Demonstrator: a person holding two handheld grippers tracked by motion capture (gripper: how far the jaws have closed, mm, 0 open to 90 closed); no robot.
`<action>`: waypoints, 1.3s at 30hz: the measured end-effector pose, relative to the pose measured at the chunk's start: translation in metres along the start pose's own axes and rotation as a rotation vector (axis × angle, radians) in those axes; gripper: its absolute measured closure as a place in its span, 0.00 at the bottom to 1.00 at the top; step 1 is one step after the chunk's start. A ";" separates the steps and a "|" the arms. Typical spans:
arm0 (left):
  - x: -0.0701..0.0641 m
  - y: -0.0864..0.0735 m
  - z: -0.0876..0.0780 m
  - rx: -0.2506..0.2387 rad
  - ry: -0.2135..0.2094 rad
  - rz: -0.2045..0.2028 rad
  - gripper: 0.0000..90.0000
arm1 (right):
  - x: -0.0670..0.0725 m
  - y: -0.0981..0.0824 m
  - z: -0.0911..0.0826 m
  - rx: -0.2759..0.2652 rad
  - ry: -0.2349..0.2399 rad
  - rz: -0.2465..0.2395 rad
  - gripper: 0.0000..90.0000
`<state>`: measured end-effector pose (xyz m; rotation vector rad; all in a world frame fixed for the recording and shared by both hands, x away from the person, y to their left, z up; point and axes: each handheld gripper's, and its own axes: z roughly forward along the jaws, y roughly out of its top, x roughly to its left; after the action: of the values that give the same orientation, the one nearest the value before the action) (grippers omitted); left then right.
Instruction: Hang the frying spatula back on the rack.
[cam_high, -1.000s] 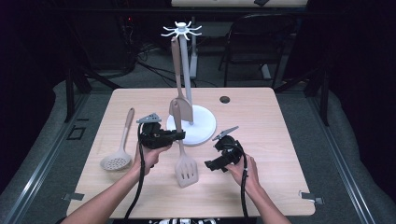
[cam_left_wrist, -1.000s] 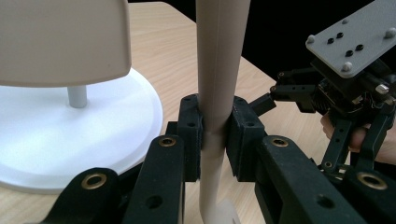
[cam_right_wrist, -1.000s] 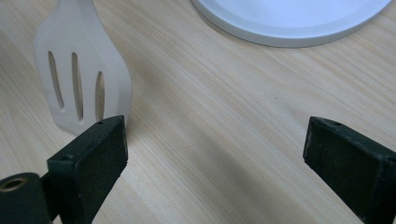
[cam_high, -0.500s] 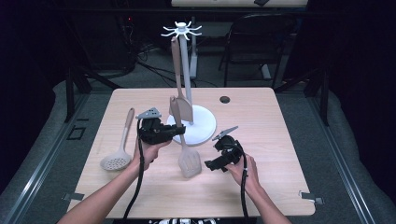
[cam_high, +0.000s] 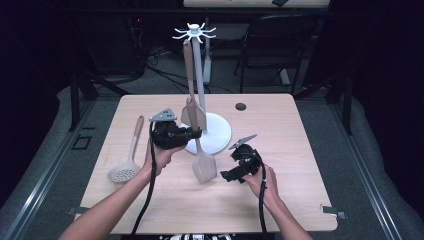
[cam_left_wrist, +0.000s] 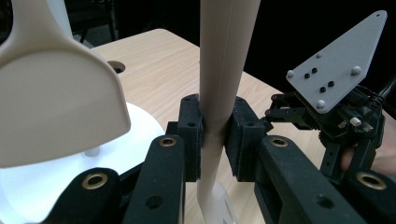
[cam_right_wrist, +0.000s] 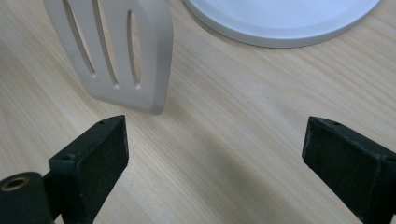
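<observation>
**Slotted spatula clamped in the left tool above the tabletop**

The left tool (cam_high: 196, 133) is clamped on the handle of a beige slotted spatula (cam_high: 203, 165); in the left gripper view both black pads press on the smooth, rounded handle (cam_left_wrist: 219, 93) from two sides. The spatula hangs almost upright, its flat blade with three long slots pointing down, just above the wooden tabletop (cam_high: 300, 150) and in front of the white round base of the utensil stand (cam_high: 217, 135). A second beige spatula (cam_high: 192, 112) hangs on the stand beside the post. The right tool (cam_high: 226, 176) rests low near the blade, its jaws wide apart with nothing between them. A beige skimmer (cam_high: 127, 165) lies at the left of the tabletop.
</observation>
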<state>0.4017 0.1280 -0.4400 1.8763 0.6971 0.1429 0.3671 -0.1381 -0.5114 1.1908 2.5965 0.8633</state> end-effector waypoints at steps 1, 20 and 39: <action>0.000 0.001 0.000 -0.006 -0.001 0.004 0.86 | -0.001 0.000 0.000 0.003 -0.001 -0.006 0.07; -0.001 0.030 0.002 0.009 -0.001 0.076 0.86 | -0.002 0.000 0.001 -0.009 0.002 0.006 0.07; -0.007 0.066 0.009 0.016 0.023 0.151 0.86 | -0.004 0.000 0.003 0.009 0.008 0.006 0.07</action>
<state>0.4259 0.1000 -0.3838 1.9455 0.5735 0.2569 0.3707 -0.1394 -0.5138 1.2009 2.6070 0.8605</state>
